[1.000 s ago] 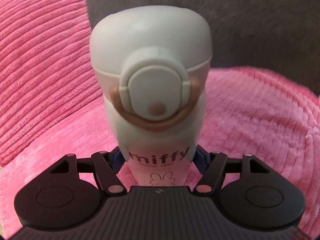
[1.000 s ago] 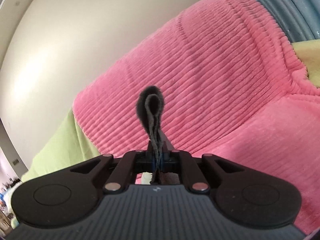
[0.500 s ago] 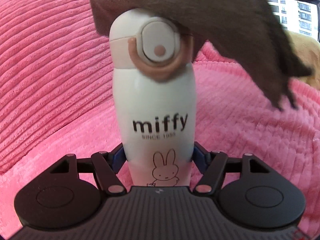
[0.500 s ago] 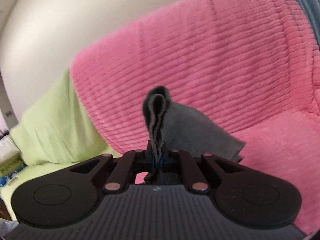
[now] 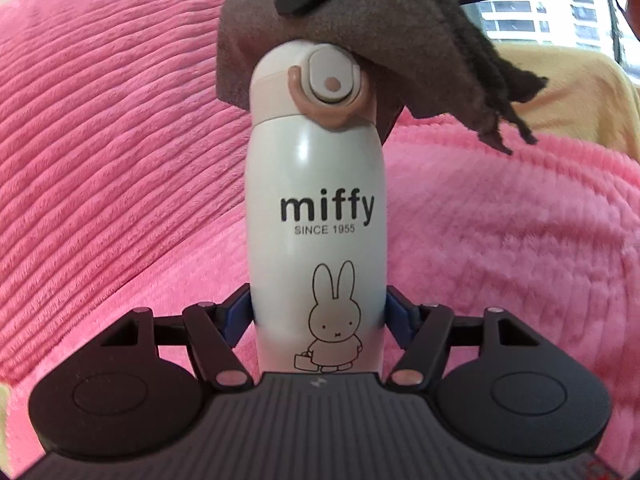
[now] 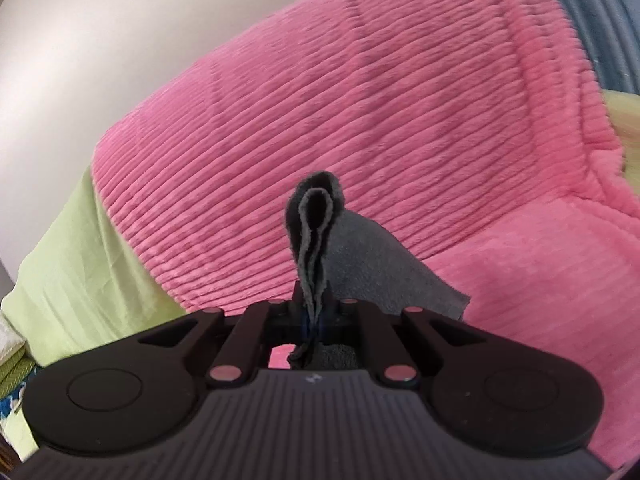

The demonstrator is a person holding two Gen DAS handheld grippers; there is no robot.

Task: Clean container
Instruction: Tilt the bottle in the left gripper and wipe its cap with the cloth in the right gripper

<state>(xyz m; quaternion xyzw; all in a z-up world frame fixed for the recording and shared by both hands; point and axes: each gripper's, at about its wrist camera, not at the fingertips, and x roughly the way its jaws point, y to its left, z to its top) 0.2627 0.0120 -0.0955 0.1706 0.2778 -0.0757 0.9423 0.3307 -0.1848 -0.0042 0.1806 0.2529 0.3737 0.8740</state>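
Observation:
My left gripper (image 5: 318, 314) is shut on the lower body of a white "miffy" bottle (image 5: 316, 200) with a rabbit drawing and a tan-trimmed flip lid (image 5: 329, 80), held upright. A grey cloth (image 5: 360, 24) drapes over the bottle's top from above, its frayed edge hanging to the right. My right gripper (image 6: 314, 312) is shut on that same grey cloth (image 6: 316, 232), which folds up in a loop between the fingers and spreads out to the right. The bottle does not show in the right wrist view.
A pink ribbed plush blanket (image 5: 100, 160) covers a sofa behind and below the bottle, and also shows in the right wrist view (image 6: 360, 100). A light green sheet (image 6: 80, 260) lies at the left. A window with buildings (image 5: 532, 12) shows at the upper right.
The bottle has tipped back so more of its body and the rabbit show. The cloth has come down onto the lid and slid across the top.

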